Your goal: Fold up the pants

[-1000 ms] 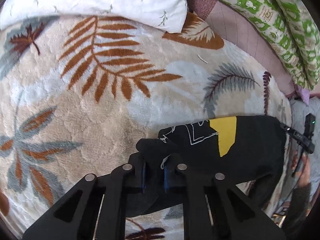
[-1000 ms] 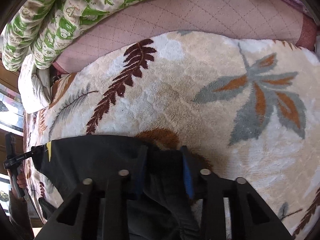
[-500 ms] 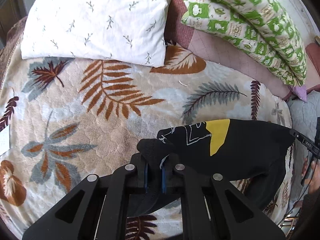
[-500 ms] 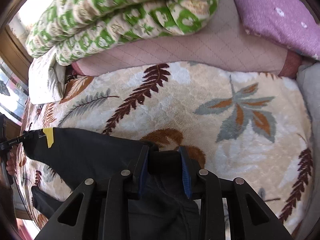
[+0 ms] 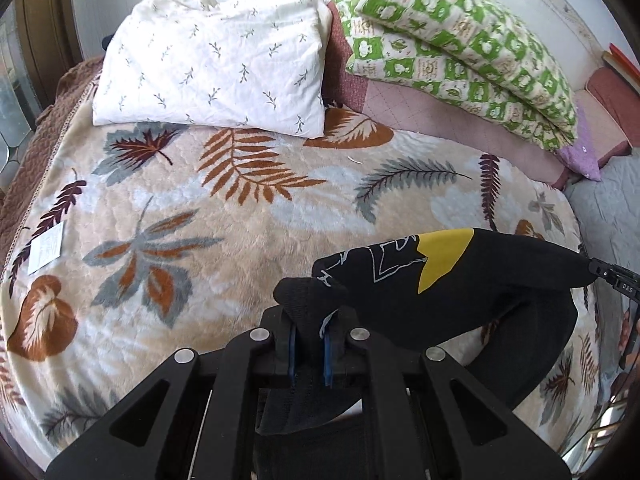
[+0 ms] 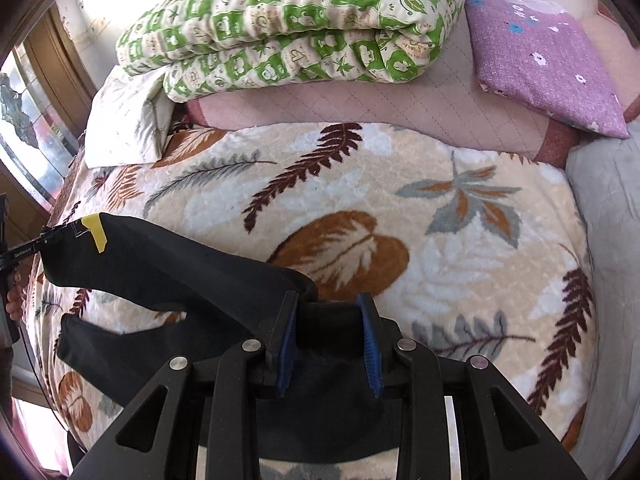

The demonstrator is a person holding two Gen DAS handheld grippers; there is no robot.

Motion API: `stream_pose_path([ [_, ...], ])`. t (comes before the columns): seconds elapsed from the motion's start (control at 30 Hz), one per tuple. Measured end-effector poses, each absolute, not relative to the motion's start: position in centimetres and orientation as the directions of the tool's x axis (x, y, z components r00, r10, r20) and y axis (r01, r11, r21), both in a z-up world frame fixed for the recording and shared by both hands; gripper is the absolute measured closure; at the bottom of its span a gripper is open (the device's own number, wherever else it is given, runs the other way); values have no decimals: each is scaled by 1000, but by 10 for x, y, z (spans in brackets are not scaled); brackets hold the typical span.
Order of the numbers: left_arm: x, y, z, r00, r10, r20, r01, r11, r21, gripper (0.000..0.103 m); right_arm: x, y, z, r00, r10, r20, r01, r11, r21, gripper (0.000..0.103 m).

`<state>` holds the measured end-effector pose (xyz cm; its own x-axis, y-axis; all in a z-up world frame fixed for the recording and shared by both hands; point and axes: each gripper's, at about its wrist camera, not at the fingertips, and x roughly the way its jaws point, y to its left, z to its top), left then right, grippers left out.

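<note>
Black pants (image 5: 472, 280) with a yellow patch and white line print hang in the air above a leaf-patterned blanket (image 5: 224, 216). My left gripper (image 5: 308, 344) is shut on one end of the pants. My right gripper (image 6: 328, 344) is shut on the other end of the pants (image 6: 168, 268), with a thick bunch of cloth between its blue pads. The pants stretch between the two grippers, and a loose part sags below toward the blanket (image 6: 440, 240). Each gripper's tip shows small in the other's view, at the far end of the cloth.
A white leaf-print pillow (image 5: 216, 64) lies at the head of the bed. A green checked quilt (image 5: 460, 44) (image 6: 288, 20) is folded beside it. A purple flowered pillow (image 6: 540, 56) lies at the right. A window (image 6: 28, 120) is at the left.
Both grippers have lifted well up and away from the blanket with the pants held between them. The pillows and quilt have come into view.
</note>
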<state>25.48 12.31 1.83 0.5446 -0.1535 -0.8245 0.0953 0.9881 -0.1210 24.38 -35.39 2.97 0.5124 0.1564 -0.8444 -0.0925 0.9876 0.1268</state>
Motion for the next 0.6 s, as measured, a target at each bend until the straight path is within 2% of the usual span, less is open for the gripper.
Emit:
stream_pose_path([
  [0.23, 187, 122, 13, 622, -145, -770, 171, 984, -47, 96, 191, -356, 16, 531, 183, -827, -100, 983, 153, 74],
  [0.37, 147, 118, -7, 651, -122, -749, 230, 972, 42, 96, 169, -362, -2, 520, 200, -830, -79, 979, 186, 74],
  [0.53, 106, 97, -28, 723, -15, -691, 322, 892, 318, 95, 147, -369, -31, 490, 209, -846, -54, 976, 210, 74],
  [0.6, 95, 90, -36, 731, 4, -682, 358, 848, 390, 95, 143, -370, -38, 485, 206, -850, -43, 976, 212, 74],
])
